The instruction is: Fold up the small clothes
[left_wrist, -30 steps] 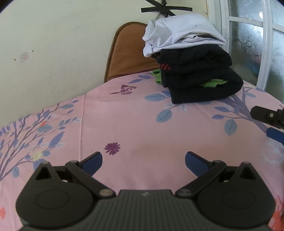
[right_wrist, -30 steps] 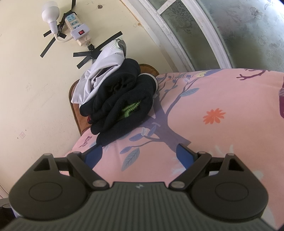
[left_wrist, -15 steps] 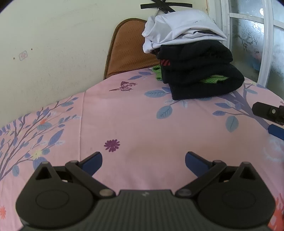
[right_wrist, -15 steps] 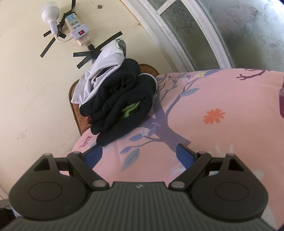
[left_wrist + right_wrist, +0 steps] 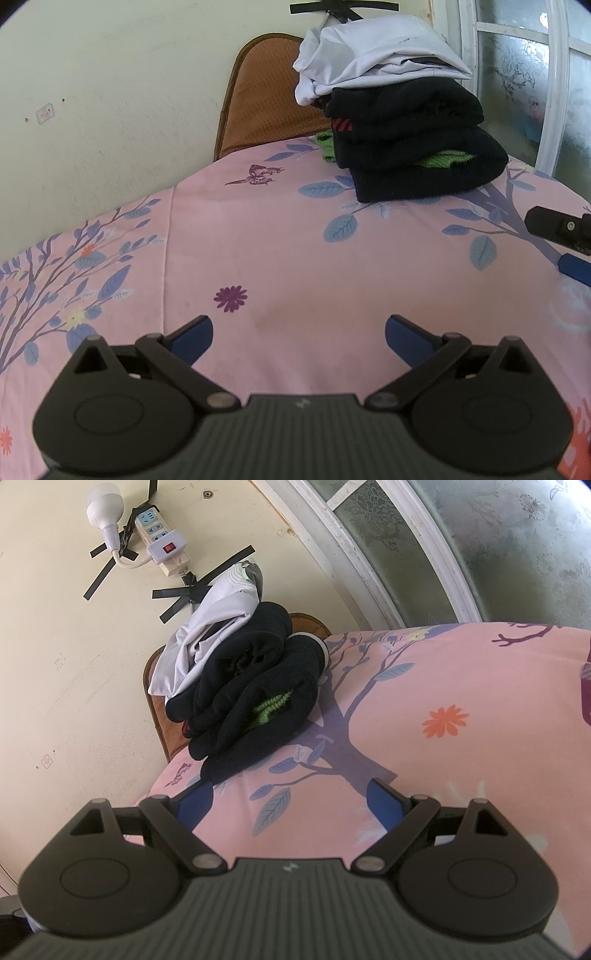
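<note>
A stack of folded clothes [image 5: 417, 147] sits at the far side of the pink floral sheet [image 5: 280, 236]: thick black pieces with a green knit showing between them and a white garment [image 5: 376, 62] on top. My left gripper [image 5: 299, 328] is open over bare sheet, well short of the stack. My right gripper [image 5: 290, 794] is also open with nothing between its blue pads, and the same stack [image 5: 258, 694] lies just beyond it. My right gripper's fingers [image 5: 554, 229] show at the right edge of the left wrist view.
A brown chair back [image 5: 266, 92] stands behind the stack against the cream wall. A frosted window [image 5: 480, 546] runs along the right. A power strip [image 5: 162, 542] is taped to the wall above the stack.
</note>
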`<state>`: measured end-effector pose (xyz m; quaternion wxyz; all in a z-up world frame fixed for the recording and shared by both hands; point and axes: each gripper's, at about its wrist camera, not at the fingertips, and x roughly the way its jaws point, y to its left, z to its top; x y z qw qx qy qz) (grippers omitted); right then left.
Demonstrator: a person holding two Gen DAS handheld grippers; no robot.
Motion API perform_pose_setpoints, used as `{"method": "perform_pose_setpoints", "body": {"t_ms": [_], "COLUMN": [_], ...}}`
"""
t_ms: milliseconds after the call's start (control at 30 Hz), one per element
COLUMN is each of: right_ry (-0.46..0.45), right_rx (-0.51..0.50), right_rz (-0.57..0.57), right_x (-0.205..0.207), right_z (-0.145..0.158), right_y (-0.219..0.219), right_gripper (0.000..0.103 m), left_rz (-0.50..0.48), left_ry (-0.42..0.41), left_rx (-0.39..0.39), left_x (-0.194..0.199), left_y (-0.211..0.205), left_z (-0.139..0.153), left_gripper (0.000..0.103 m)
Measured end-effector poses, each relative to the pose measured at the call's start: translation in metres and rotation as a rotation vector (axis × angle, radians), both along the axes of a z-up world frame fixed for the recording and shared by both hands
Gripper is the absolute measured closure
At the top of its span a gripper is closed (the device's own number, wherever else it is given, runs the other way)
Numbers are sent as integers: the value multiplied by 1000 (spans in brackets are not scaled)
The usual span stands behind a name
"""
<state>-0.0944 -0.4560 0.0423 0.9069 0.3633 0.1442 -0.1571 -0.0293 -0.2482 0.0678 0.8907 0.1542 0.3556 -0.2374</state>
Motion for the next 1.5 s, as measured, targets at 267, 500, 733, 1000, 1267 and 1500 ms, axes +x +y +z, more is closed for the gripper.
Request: {"method": "perform_pose_setpoints", "body": {"t_ms": [267, 500, 733, 1000, 1267, 1500], "right_ry": [0, 0, 0, -1, -3, -3], "right_rx": [0, 0, 0, 0, 2, 2], "right_rz": [-2, -3, -4, -5, -9, -7], "right_x": [-1, -1, -2, -2, -2, -1], "right_z": [0, 0, 0, 1, 1, 0], "right_y": [1, 1, 1, 2, 3, 3], "right_gripper": [11, 11, 11, 11, 11, 11], "left_rz": [2, 2, 1, 1, 0, 1], "left_ry": [5, 5, 7, 7, 6, 14], "left_rx": [8, 12, 13, 15, 16, 13], "left_x": [2, 2, 2, 2, 2, 4], "left_y": [-1, -1, 0, -1, 0, 0], "left_z": [-1, -2, -2, -3, -3, -3], "left_gripper": [0, 0, 0, 0, 0, 0]}}
